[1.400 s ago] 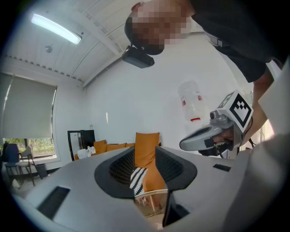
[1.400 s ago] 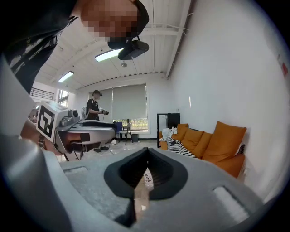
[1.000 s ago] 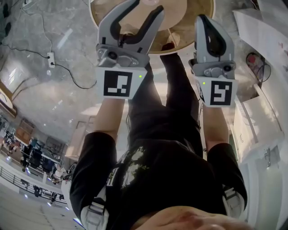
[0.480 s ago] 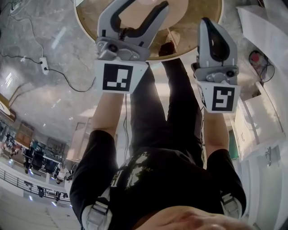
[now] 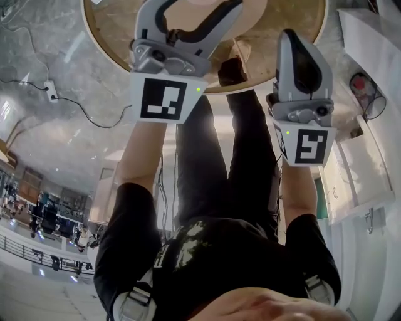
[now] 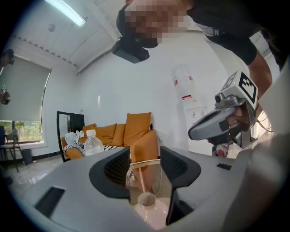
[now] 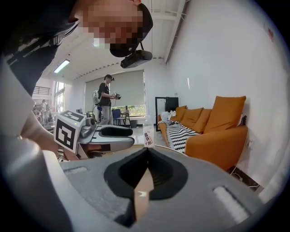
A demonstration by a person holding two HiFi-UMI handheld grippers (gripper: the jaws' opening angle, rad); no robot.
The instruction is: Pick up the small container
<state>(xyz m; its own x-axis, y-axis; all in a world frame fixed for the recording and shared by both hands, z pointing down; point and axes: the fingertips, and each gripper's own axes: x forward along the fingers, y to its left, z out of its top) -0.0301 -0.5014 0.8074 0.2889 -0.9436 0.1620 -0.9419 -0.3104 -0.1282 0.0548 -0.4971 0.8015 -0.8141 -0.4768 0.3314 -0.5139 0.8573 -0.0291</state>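
- Head view: both tools hung over the near rim of the round table [image 5: 103, 47]. The left tongs [image 5: 195, 7] stood wide. The right tongs [image 5: 290, 36], to their right, were pressed together and held nothing.
- Left gripper view: the small container [image 6: 147, 179], see-through and upright with a thin stick leaning inside, sat straight ahead in the gap of the left tongs. The jaws had just been opening; pads looked clear of its walls, nothing gripped. A water bottle [image 6: 94, 144] stood far left.
- Right gripper view: jaws met tip to tip, empty; no container showed ahead. Judged: left hand nearer, so ease forward, then squeeze across the upright walls.
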